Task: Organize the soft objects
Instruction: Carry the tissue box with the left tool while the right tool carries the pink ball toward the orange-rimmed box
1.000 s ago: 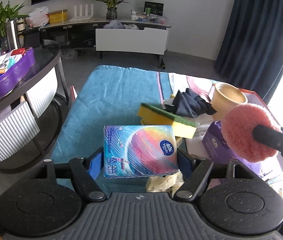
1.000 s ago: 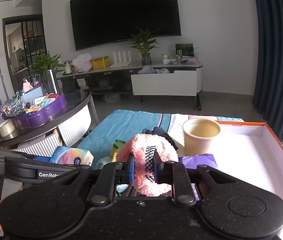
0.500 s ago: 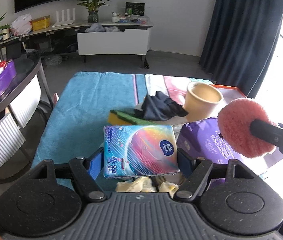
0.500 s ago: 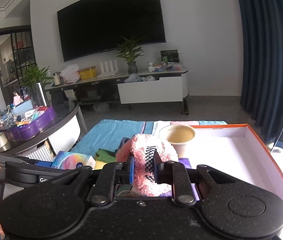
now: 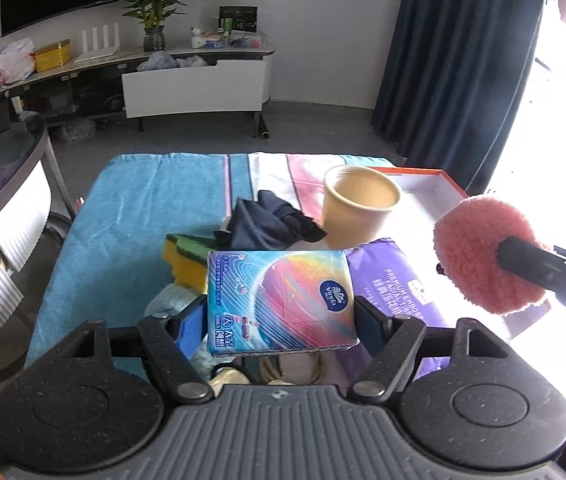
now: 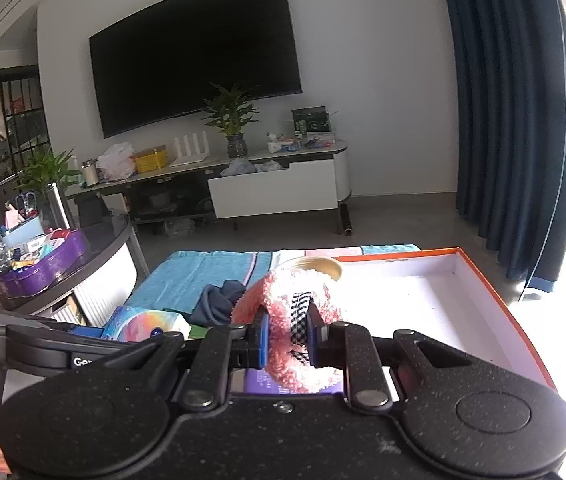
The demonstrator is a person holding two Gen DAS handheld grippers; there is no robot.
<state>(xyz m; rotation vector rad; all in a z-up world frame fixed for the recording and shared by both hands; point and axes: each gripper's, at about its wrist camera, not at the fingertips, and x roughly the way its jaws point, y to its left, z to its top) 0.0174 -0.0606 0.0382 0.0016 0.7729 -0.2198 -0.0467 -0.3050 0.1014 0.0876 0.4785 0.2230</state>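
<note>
"Vinda" logo on tissue pack (image 5: 279,300) in left claw (image 5: 281,320).

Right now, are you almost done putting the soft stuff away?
Not yet. Done: nothing, the orange-edged box looks bare inside. In hand: the left gripper holds a rainbow tissue pack, and the right gripper pinches a fluffy pink pad. Left on the blue towel: a dark cloth, a yellow-green sponge and a purple pack.
</note>
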